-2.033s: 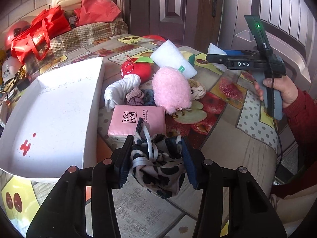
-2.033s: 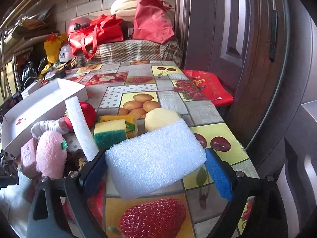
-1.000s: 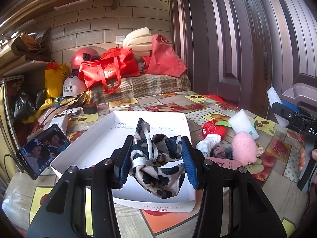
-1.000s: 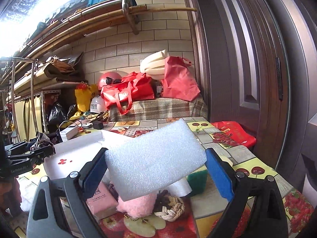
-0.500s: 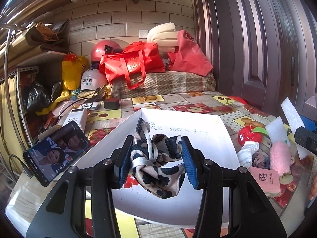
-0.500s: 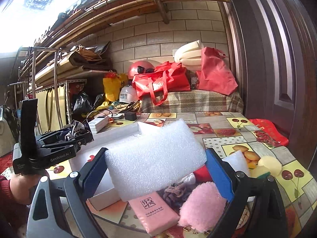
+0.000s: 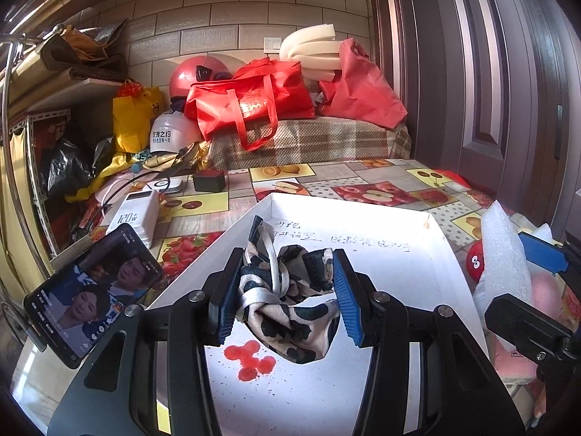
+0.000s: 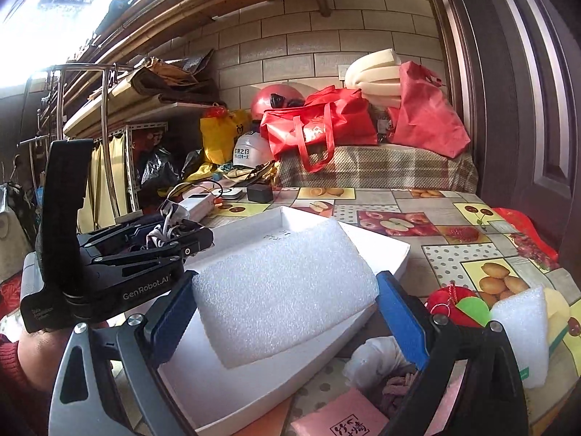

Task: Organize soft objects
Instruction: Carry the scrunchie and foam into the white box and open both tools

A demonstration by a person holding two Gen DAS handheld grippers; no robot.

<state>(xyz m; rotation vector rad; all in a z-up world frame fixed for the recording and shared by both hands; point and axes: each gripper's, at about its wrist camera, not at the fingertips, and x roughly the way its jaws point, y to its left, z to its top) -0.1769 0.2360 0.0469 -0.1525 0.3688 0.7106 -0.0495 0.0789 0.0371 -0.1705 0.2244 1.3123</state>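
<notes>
Both grippers hung loaded over the white shallow box (image 7: 439, 232), nothing yet let go. The left gripper (image 7: 287, 299) had its blue pads pinched on a knotted leopard-print scarf (image 7: 287, 290), the bundle suspended above the box floor near a red splotch (image 7: 250, 358) printed or stained there; whether the cloth's lowest fold touched the floor could not be told. The right gripper (image 8: 287, 305) stood spread wide, its pads clamped on the two short ends of a white foam sheet (image 8: 283, 287), held flat over the near half of the same box (image 8: 399, 250). The box interior showed bare white apart from some handwriting and the splotch, so no soft item appeared to have been deposited. Judged as early in the task: two items carried to the box, zero released. Left on the fruit-print tablecloth (image 8: 472, 239) to the right of the box: a red plush apple with a green leaf (image 8: 457, 309), a second white foam block (image 8: 523, 330), a yellow sponge (image 8: 557, 309) behind it, a white rolled cloth (image 8: 377, 359), a dull-pink scrunchie (image 8: 395, 385), and a pink tissue pack (image 8: 341, 421). A pink fluffy item (image 7: 544, 298) showed only in the left wrist view, partly hidden behind the right gripper's frame. Remaining work, by estimate: release both loads, then fetch those pieces one or two at a time.
</notes>
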